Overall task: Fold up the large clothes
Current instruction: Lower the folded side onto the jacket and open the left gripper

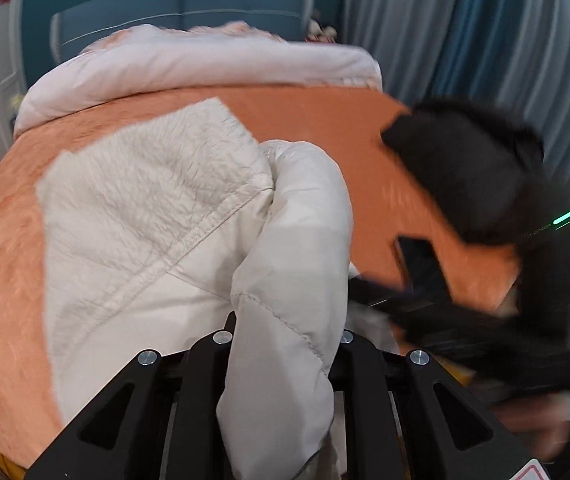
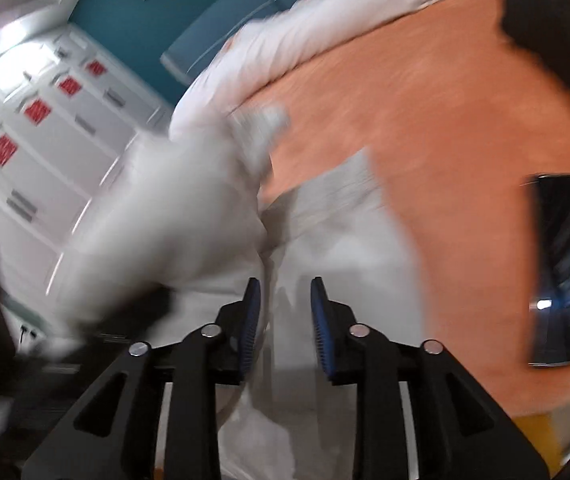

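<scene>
A cream quilted jacket (image 1: 153,216) lies spread on the orange bed cover (image 1: 325,120), its fleecy lining turned up just ahead and to the left of the left hand-held gripper (image 1: 281,320). One padded sleeve (image 1: 297,240) of the jacket runs straight back from the garment's body into that hand-held gripper, filling the gap between its two black arms; the fingertips are buried under the fabric, and the sleeve appears clamped there. A folded pale duvet (image 1: 205,64) sits across the bed beyond the jacket, well ahead of the left hand-held gripper. To its right, blurred, is the other tool's black body with a green light (image 1: 565,216). In the right wrist view the right hand-held gripper (image 2: 285,312) is released, its blue-padded fingers (image 2: 319,312) standing apart with the jacket's (image 2: 325,248) pale cloth directly beneath and ahead of them, nothing pinched between. A raised, motion-blurred part of the garment (image 2: 173,220) hangs ahead and to the left. A dark phone (image 2: 561,268) lies on the cover well off to the right of this hand-held gripper.
</scene>
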Available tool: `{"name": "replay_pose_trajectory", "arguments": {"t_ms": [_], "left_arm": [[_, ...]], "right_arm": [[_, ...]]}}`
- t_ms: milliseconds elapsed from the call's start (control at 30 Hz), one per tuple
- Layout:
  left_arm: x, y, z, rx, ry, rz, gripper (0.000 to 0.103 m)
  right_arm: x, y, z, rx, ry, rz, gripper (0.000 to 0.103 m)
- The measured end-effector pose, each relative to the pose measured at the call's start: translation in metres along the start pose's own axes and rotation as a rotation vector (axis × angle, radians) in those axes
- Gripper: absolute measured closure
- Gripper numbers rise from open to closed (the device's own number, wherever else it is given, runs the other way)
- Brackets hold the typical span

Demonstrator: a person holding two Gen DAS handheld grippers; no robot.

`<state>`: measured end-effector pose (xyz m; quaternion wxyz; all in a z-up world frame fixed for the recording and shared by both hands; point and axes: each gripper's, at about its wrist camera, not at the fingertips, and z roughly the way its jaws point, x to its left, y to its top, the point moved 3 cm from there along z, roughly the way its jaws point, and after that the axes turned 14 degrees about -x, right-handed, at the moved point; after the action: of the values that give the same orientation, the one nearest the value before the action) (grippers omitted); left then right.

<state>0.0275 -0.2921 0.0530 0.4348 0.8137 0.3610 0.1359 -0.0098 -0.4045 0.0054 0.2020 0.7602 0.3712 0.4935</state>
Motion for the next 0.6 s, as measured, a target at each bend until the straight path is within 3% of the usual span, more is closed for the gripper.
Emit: {"name": "replay_pose_trajectory", "arguments": {"t_ms": [100, 267, 367, 433, 533, 600], "left_arm": [[-0.024, -0.017, 0.024, 0.013, 0.036, 0.081, 0.084], [-0.039, -0.028, 0.036, 0.007, 0.058, 0.129, 0.052], [-0.038, -0.019, 0.008, -0.015, 0.014, 0.110, 0.040], [-0.030, -0.011, -0.020, -0.040, 0.000, 0.097, 0.036], [-0.027, 0.007, -0.075, -0.125, -0.092, 0.067, 0.022], [-0.021, 0.017, -0.109, -0.169, -0.127, 0.055, 0.019]], "right_arm": [[-0.012, 0.007, -0.034, -0.058, -0.034, -0.011, 0.070], [-0.007, 0.015, -0.057, -0.119, -0.029, -0.014, 0.064], [0.005, 0.033, -0.062, -0.138, 0.018, -0.044, 0.046], [0.026, 0.051, -0.058, -0.153, 0.057, -0.099, 0.043], [0.050, 0.064, -0.055, -0.170, 0.079, -0.149, 0.037], [0.064, 0.070, -0.053, -0.174, 0.105, -0.169, 0.036]]}}
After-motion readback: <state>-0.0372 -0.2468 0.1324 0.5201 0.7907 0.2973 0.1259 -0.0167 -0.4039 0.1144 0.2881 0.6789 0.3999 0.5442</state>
